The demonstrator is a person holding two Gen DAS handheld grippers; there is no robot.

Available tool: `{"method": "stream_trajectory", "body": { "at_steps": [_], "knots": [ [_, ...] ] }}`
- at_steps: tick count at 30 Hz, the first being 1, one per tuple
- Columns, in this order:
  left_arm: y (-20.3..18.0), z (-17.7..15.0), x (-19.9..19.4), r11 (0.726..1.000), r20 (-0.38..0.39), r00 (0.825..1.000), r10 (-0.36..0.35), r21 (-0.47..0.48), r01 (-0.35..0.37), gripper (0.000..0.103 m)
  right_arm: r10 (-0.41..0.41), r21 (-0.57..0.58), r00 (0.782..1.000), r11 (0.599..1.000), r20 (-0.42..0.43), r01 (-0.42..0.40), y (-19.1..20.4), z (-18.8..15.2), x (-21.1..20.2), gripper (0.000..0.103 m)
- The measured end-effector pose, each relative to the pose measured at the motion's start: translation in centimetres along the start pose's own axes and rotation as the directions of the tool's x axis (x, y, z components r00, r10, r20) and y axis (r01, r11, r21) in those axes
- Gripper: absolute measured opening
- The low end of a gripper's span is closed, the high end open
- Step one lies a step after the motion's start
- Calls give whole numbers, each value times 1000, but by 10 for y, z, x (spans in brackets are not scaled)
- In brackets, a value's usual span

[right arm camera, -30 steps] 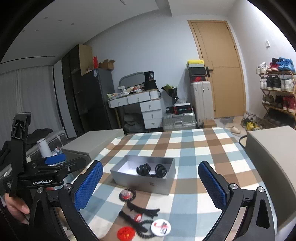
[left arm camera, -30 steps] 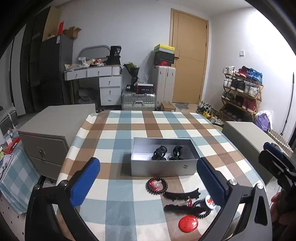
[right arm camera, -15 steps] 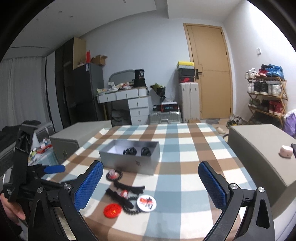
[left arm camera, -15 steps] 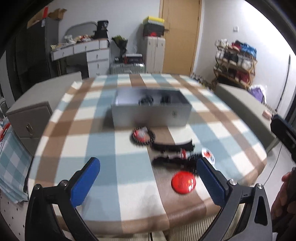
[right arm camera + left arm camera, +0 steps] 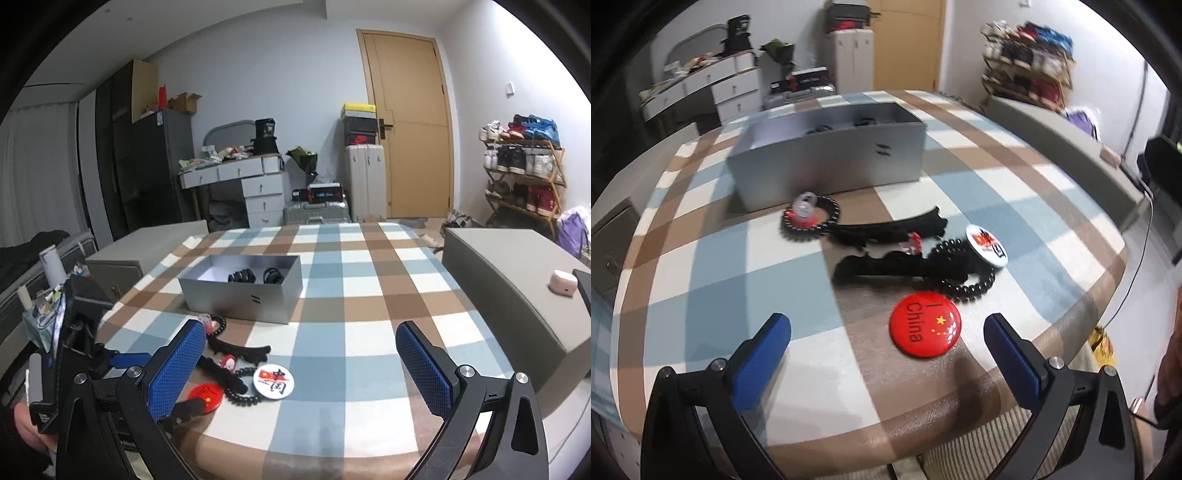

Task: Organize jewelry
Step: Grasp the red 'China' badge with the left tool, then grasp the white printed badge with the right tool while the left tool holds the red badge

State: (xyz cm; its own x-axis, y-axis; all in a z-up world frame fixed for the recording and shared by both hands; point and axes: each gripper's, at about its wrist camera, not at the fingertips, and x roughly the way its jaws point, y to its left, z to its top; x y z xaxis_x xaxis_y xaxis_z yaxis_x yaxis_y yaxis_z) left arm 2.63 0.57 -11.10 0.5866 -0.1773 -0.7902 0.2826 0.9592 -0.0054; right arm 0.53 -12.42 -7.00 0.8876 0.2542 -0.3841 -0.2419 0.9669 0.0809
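Down low over the near edge of the checked tablecloth [image 5: 701,280], through the left wrist camera, my left gripper [image 5: 886,334] had its blue pads spread wide apart with nothing between them. Right in the gap sat the red China badge [image 5: 925,324], flat on the cloth and not touched by either finger. Just past it lay a black bead bracelet [image 5: 964,269] with a white badge [image 5: 986,244] overlapping its far side, two black hair clips [image 5: 886,230] lying side by side, and another bead bracelet [image 5: 810,218] with a red and clear charm, close against the front wall of the grey box [image 5: 831,162]. Could just make out some dark bits inside the box, too blurry to name.

Over on the right wrist camera, my right gripper [image 5: 301,360] was up higher and further back, also wide open and holding nothing. Same pile showed at lower left: red badge, white badge, bracelets and clips, all still on the cloth in front of the box. Inside the box were two black pieces, side by side. My left gripper poked in at bottom left, near the red badge.
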Motion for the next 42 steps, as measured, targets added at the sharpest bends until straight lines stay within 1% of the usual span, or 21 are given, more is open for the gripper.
{"method": "stream_trajectory", "body": {
  "at_steps": [4,6,7,8,10,11,12,13,14,17,18,20,24,26,29,30,33,35,36,38,42],
  "knots": [
    [-1,1,11,1000,-66,998,-16,25,17,100,-1,3,1000,1000,-4,1,0,0,0,103],
    [-3,0,11,999,-73,997,-13,45,16,86,-3,7,1000,1000,-5,3,-1,1,0,103],
    [-4,0,9,998,-64,998,-8,62,12,84,-3,9,1000,1000,-5,3,-1,0,0,103],
    [-5,0,7,997,-64,998,-19,72,24,77,-3,10,1000,1000,-8,3,-1,0,1,103],
    [-6,0,3,996,-64,997,-34,82,39,71,-4,11,1000,1000,-16,4,-1,-1,2,103],
    [-6,0,3,995,-63,997,-40,88,46,65,-2,11,1000,1000,-24,3,-2,-2,4,103],
    [-6,0,1,994,-62,997,-48,97,54,56,-2,11,1000,1000,-30,2,-2,-2,5,103],
    [-7,1,-1,992,-62,996,-58,106,64,51,-2,12,999,1000,-36,3,-2,-3,6,103],
    [-7,1,-2,991,-63,996,-66,112,73,37,-2,14,999,1000,-43,2,-3,-4,7,103],
    [-4,2,-4,985,-77,987,-138,91,145,37,9,24,998,1000,-59,-7,-5,-6,9,103],
    [-3,3,-2,985,-78,987,-143,85,150,37,15,27,998,1000,-64,-13,-6,-6,11,103],
    [-2,2,-3,988,-73,990,-124,88,130,37,22,33,997,999,-74,-20,-8,-7,12,103],
    [4,2,-11,990,-43,992,-118,78,122,37,56,42,992,998,-117,-52,-12,-11,21,103],
    [8,5,-14,992,-20,994,-109,64,110,37,76,23,986,997,-150,-74,-11,-16,29,103],
    [17,8,-23,995,14,995,-98,33,97,37,106,-25,970,993,-217,-114,-5,-24,48,103],
    [22,9,-28,995,23,995,-97,22,96,37,109,-44,966,992,-234,-122,-2,-27,54,102],
    [29,9,-35,997,47,995,-83,2,83,37,87,-65,963,992,-255,-107,0,-34,70,102],
    [33,8,-39,997,65,995,-75,-4,75,37,116,-46,953,990,-279,-134,-1,-37,81,99],
    [34,8,-41,997,76,995,-72,-6,73,37,123,-44,949,989,-291,-142,0,-38,85,95],
    [36,8,-43,998,87,994,-65,-5,65,37,122,-53,941,988,-315,-146,3,-41,94,92],
    [42,9,-47,998,99,993,-60,-19,62,37,112,-63,935,988,-337,-141,7,-43,101,85]
  ]
}}
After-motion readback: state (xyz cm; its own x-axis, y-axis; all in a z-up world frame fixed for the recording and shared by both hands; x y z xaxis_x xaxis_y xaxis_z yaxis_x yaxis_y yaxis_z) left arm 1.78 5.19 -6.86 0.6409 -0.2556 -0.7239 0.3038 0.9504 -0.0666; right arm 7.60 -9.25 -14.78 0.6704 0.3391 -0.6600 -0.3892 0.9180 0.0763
